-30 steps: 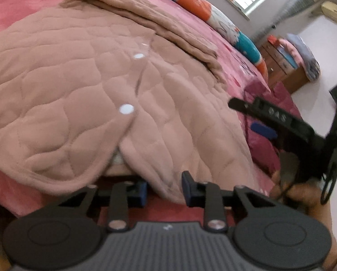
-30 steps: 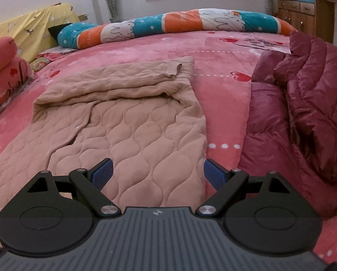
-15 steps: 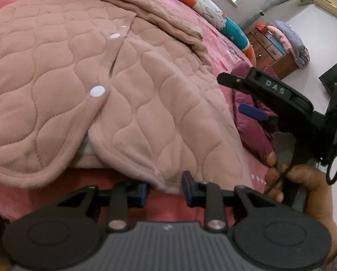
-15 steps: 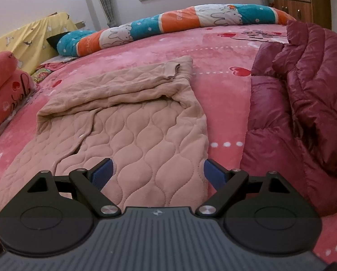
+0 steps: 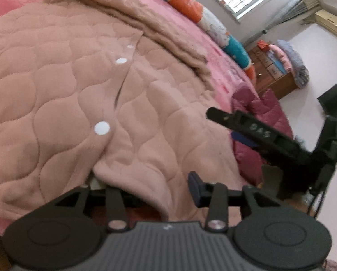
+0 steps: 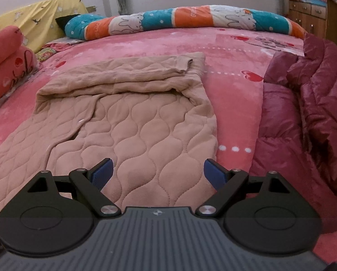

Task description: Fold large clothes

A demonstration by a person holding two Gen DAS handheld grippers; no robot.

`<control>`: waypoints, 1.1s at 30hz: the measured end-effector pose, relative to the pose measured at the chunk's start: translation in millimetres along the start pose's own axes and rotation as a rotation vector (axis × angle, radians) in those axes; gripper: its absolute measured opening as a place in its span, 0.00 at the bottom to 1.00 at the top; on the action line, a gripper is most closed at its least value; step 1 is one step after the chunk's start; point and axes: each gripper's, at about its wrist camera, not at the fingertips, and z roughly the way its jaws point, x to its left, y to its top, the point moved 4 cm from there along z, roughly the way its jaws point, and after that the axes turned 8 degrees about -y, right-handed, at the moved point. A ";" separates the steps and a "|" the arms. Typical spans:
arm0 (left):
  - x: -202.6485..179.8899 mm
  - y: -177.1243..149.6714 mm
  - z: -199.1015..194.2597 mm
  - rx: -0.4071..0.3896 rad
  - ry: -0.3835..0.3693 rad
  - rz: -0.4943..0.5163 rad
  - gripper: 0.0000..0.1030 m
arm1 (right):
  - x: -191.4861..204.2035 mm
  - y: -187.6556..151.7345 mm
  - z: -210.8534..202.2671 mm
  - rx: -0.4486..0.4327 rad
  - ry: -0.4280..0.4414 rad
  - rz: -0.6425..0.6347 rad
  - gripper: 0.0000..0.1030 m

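Pink bedspread (image 6: 234, 103) covered the whole bed, and on it the tan quilted garment (image 6: 146, 131) lay spread, its sleeves folded across the top — hem nearest both grippers. A second before, the left gripper (image 5: 146, 187) had pinched that hem; now its jaws were opening, the cloth draped loosely between them — probably released. The right gripper (image 6: 158, 172) hovered open over the hem. Beside it lay a maroon puffer jacket (image 6: 303, 113); beyond, a striped bolster (image 6: 182, 20).
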 end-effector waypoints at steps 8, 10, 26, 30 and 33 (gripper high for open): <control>3.3 2.4 3.2 -0.015 0.031 -0.010 0.21 | 1.2 -1.5 -1.5 0.013 0.003 0.020 1.00; 7.7 3.5 0.6 -0.009 0.053 -0.013 0.06 | 2.6 -0.8 -1.9 0.006 0.001 0.012 1.00; 5.2 -11.6 -24.6 0.066 0.145 0.111 0.02 | 40.4 5.5 5.4 -0.071 0.086 -0.181 1.00; 7.7 -16.5 -20.5 0.082 0.159 0.130 0.02 | 66.7 -10.4 15.2 -0.059 0.104 -0.339 1.00; 5.7 -14.4 -21.4 0.086 0.167 0.131 0.03 | 77.8 -26.2 27.8 0.036 0.154 -0.390 1.00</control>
